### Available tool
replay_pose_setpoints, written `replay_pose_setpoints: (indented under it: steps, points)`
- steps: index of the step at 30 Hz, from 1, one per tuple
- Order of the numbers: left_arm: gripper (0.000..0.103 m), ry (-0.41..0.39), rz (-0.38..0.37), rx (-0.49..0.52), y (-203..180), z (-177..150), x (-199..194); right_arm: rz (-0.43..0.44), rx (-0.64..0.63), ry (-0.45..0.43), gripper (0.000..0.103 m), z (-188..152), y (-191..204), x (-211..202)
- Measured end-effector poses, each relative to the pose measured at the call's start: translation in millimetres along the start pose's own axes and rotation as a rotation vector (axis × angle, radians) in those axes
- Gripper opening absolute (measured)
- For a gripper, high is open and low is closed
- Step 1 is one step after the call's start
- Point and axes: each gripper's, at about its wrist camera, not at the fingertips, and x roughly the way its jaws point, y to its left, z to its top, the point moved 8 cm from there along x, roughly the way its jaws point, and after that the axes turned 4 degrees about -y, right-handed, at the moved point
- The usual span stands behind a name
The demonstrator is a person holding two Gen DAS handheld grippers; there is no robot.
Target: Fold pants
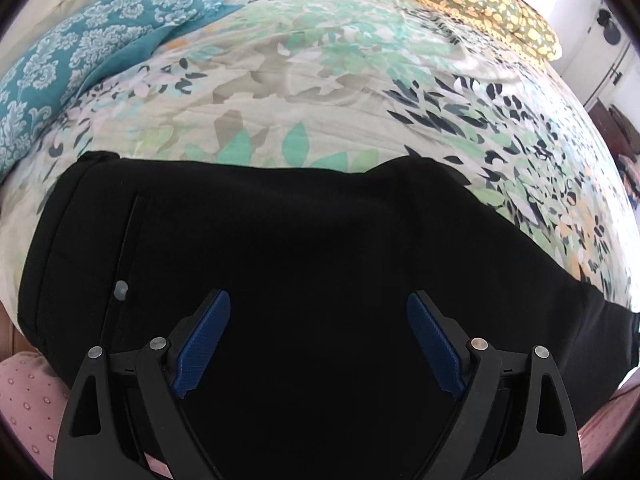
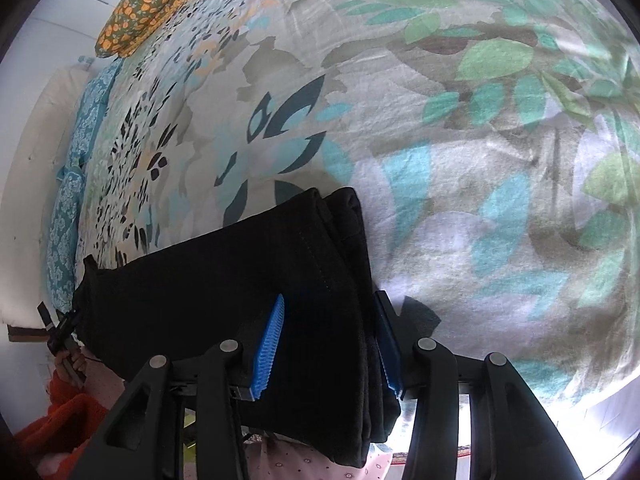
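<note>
Black pants (image 1: 304, 248) lie on a floral bedspread (image 1: 320, 92). The waist end with a pocket seam and a small grey button (image 1: 120, 289) is at the left of the left wrist view. My left gripper (image 1: 319, 308) hovers over the pants with its blue pads (image 1: 208, 336) wide apart and nothing between them. In the right wrist view my right gripper (image 2: 330, 312) has its blue pads (image 2: 270, 348) on either side of the stacked leg-hem end of the pants (image 2: 240, 296), which fills the gap. The other gripper (image 2: 60, 332) shows far left.
A teal patterned pillow (image 1: 84, 60) lies at the far left of the bed and a mustard floral pillow (image 1: 472, 0) at the far right. Pink dotted fabric (image 1: 28, 400) shows below the bed's near edge. The bedspread (image 2: 460, 160) stretches beyond the pants.
</note>
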Motion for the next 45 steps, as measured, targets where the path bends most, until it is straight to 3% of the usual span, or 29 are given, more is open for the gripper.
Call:
replay_pose_setpoints:
  steps: [3,7,9,12,19,23,27,31,36,37,39,40,41,43,45]
  points:
    - [0.091,-0.004,-0.006,0.012,-3.1,-1.0,-0.7,0.006,0.042,-0.008,0.044,-0.9,-5.7,2.0]
    - [0.091,0.009,0.007,0.018,-1.6,-5.1,3.5,0.04,0.094,-0.027,0.012,-3.4,0.1,-1.2]
    - [0.091,0.01,0.001,0.006,0.3,-5.3,3.3,0.054,0.108,-0.047,0.012,-5.7,8.7,-6.9]
    - [0.091,0.002,-0.008,-0.005,2.2,-3.9,1.7,0.157,0.132,-0.104,0.011,-9.6,38.2,-22.2]
    - [0.091,0.003,-0.05,-0.013,-4.9,-6.6,6.8,0.527,0.133,-0.126,0.012,-35.7,179.8,-22.7]
    - [0.091,-0.018,-0.067,0.007,-7.7,-5.3,2.2,0.712,0.114,-0.045,0.011,-56.6,284.8,20.8]
    - [0.091,-0.034,-0.086,-0.02,0.5,-1.9,-3.2,0.798,0.074,0.07,0.012,-79.7,384.9,86.4]
    - [0.091,-0.042,-0.097,-0.09,17.4,1.5,-6.4,0.804,0.038,0.141,0.012,-101.6,467.3,149.7]
    - [0.091,-0.051,-0.111,-0.148,30.4,4.7,-9.4,0.742,-0.042,0.207,0.012,-131.9,539.6,210.4]
    - [0.091,-0.052,-0.115,-0.158,32.1,5.2,-9.8,0.715,-0.078,0.204,0.015,-135.4,549.6,218.7]
    - [0.091,-0.048,-0.128,-0.174,34.8,5.3,-11.6,0.621,-0.138,0.209,0.032,-139.6,560.9,228.1]
    - [0.091,-0.048,-0.139,-0.182,35.7,5.4,-13.6,0.61,-0.145,0.209,0.051,-139.2,561.1,227.5]
    - [0.091,-0.049,-0.163,-0.193,36.1,5.3,-17.3,0.626,-0.144,0.199,0.06,-138.2,554.2,218.2]
    - [0.091,-0.05,-0.242,-0.212,34.3,3.9,-28.1,0.641,-0.164,0.15,0.061,-128.2,541.6,193.7]
    - [0.091,-0.055,-0.362,-0.205,23.2,2.5,-42.2,0.595,-0.219,0.06,0.062,-116.3,512.0,168.8]
